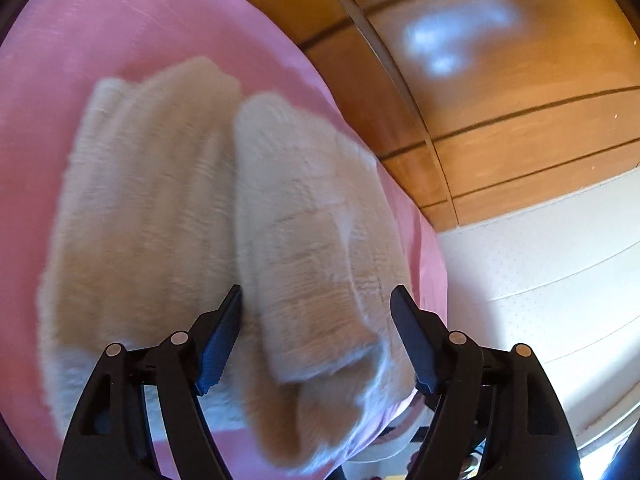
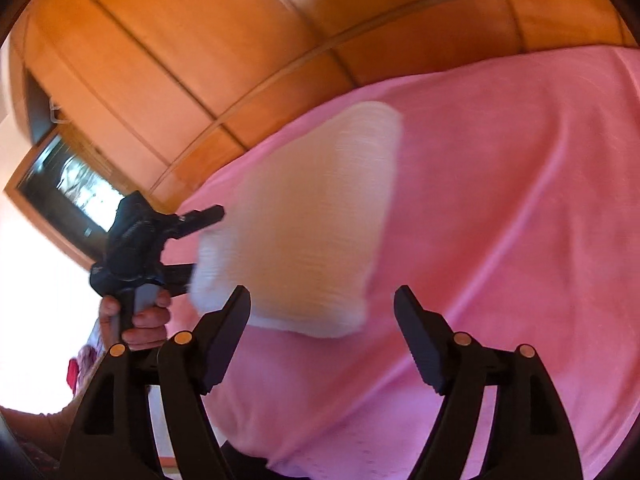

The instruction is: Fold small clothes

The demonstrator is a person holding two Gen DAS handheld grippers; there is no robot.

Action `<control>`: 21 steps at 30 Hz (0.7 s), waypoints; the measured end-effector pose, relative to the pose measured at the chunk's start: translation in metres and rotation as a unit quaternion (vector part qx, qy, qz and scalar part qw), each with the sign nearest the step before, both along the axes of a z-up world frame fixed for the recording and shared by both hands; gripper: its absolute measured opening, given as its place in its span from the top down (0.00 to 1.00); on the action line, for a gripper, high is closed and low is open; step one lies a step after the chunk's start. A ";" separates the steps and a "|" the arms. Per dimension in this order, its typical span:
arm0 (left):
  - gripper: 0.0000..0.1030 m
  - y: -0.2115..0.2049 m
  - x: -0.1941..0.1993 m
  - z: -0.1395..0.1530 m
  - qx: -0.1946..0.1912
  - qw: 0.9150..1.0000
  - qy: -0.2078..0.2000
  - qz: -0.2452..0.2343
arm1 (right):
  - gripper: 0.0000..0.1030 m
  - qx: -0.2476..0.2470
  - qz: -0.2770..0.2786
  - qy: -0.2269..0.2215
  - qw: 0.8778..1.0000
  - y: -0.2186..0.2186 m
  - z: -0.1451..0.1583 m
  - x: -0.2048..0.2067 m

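Step advice: flatten folded flap square over lower layer, edges matched, before letting go fully. Cream knit garment [image 1: 208, 216] lies on pink bed cover [image 1: 120, 32] near its wardrobe-side edge, one flap doubled over. Left tongs [image 1: 316, 304] wide apart, straddling flap's near end, left finger seemingly brushing it, nothing clamped. Right tongs [image 2: 322, 304] wide apart, empty, just short of garment's near edge.

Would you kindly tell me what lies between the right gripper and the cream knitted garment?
Only bare pink sheet; the right wrist view shows the open right gripper just short of the cream knitted garment.
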State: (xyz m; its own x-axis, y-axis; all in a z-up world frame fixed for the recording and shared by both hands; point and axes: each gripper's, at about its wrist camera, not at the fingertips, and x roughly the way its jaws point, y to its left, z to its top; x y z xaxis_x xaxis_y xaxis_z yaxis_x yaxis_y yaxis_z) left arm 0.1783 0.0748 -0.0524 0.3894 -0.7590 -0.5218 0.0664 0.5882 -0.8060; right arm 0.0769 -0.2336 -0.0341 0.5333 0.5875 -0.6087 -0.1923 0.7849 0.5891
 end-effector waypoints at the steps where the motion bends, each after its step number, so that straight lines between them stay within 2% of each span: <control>1: 0.34 -0.005 0.002 0.001 0.012 1.000 -0.004 -0.001 | 0.28 -0.002 -0.001 -0.001 1.000 0.000 -0.002 0.002; 2: 0.57 -0.009 0.004 0.000 0.029 1.000 -0.008 -0.001 | 0.28 -0.007 -0.001 -0.001 1.000 0.005 -0.003 0.006; 4: 0.75 -0.015 0.005 0.005 0.065 0.998 -0.022 -0.003 | 0.28 -0.011 0.003 -0.002 1.000 0.006 -0.005 0.009; 5: 0.78 -0.013 0.002 0.010 0.069 0.997 -0.035 -0.001 | 0.29 -0.013 0.011 -0.001 1.000 0.013 -0.005 0.014; 9: 0.80 0.004 -0.015 0.060 0.095 0.989 -0.112 0.014 | 0.32 -0.001 0.059 -0.021 0.998 0.033 0.009 0.008; 12: 0.80 0.023 -0.028 0.081 0.146 0.978 -0.149 0.029 | 0.32 0.004 0.091 -0.040 0.995 0.054 0.017 0.007; 14: 0.80 0.034 -0.030 0.073 0.195 0.970 -0.141 0.040 | 0.32 0.004 0.106 -0.029 0.994 0.068 0.009 0.012; 16: 0.80 0.040 -0.025 0.051 0.237 0.964 -0.114 0.047 | 0.33 -0.002 0.119 -0.014 0.993 0.084 -0.003 0.020; 18: 0.80 0.042 -0.020 0.019 0.290 0.953 -0.077 0.051 | 0.34 -0.017 0.134 0.006 0.991 0.101 -0.017 0.026; 19: 0.80 0.042 -0.019 0.008 0.295 0.952 -0.067 0.049 | 0.34 -0.025 0.136 0.010 0.990 0.107 -0.022 0.029; 21: 0.76 0.044 -0.024 0.008 0.295 0.951 -0.076 0.061 | 0.34 -0.046 0.142 0.006 0.989 0.113 -0.020 0.031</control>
State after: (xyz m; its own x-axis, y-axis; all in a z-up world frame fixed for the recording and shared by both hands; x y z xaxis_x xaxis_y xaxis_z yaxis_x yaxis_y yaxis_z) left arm 0.1542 0.1185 -0.0440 0.5600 -0.2967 -0.7736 0.0583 0.9455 -0.3204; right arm 0.1077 -0.1205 -0.0537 0.3478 0.6544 -0.6714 -0.4056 0.7506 0.5215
